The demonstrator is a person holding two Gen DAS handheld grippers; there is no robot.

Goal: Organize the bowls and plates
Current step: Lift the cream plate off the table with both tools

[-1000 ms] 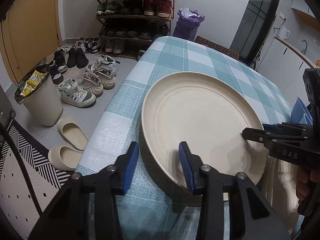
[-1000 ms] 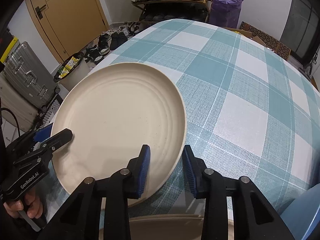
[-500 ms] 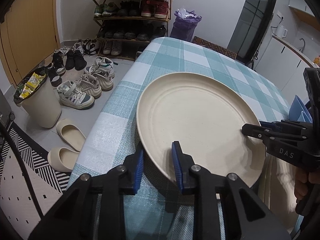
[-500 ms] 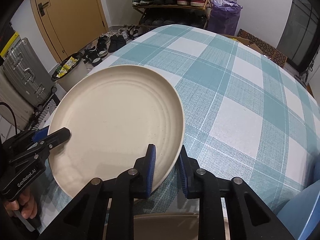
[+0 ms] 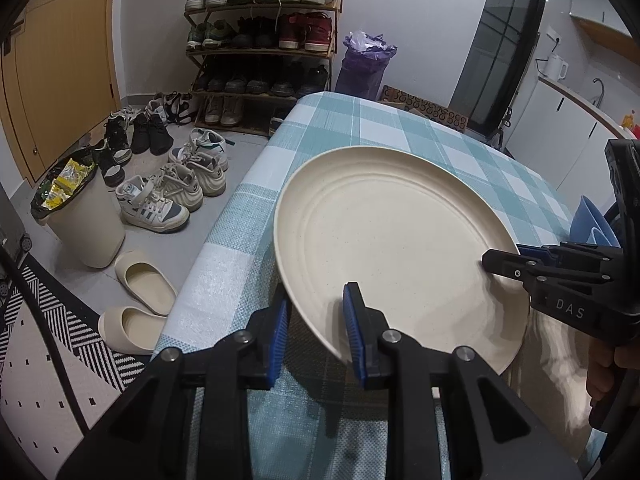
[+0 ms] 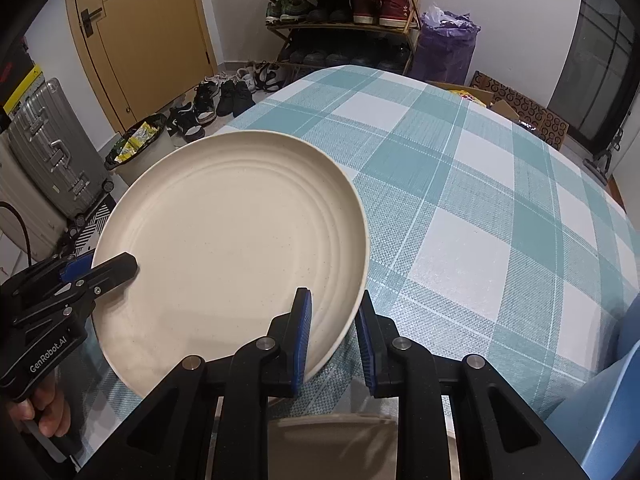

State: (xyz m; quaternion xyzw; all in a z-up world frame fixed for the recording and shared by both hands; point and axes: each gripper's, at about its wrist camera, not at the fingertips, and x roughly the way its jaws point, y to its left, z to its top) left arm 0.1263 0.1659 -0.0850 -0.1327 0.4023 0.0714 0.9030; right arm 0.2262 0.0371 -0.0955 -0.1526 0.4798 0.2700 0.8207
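Cream plate (image 5: 392, 240) now pinched at two points of its rim: left tongs (image 5: 316, 332) closed on the near left edge, right tongs (image 6: 332, 332) closed on the near right edge; both narrowed from a wider gap a second ago. Plate raised and tilted off the desk (image 6: 480, 184), shadow visible beneath the near rim, where earlier lying flat on the cloth. Reads as a two-handed lift under way, transfer to a stack probably next. Second pale dish (image 6: 332, 436) just below the right tongs, blurred. Blue item (image 5: 588, 220) at the desk's right edge, kind unclear. Desk covered by teal-and-white check cloth. Beyond: shoe rack (image 5: 260, 28), loose shoes (image 5: 160, 200) on grey floor, waste bin (image 5: 80, 216), purple bag (image 5: 366, 64), wooden door (image 6: 148, 28), silver suitcase (image 6: 52, 148).
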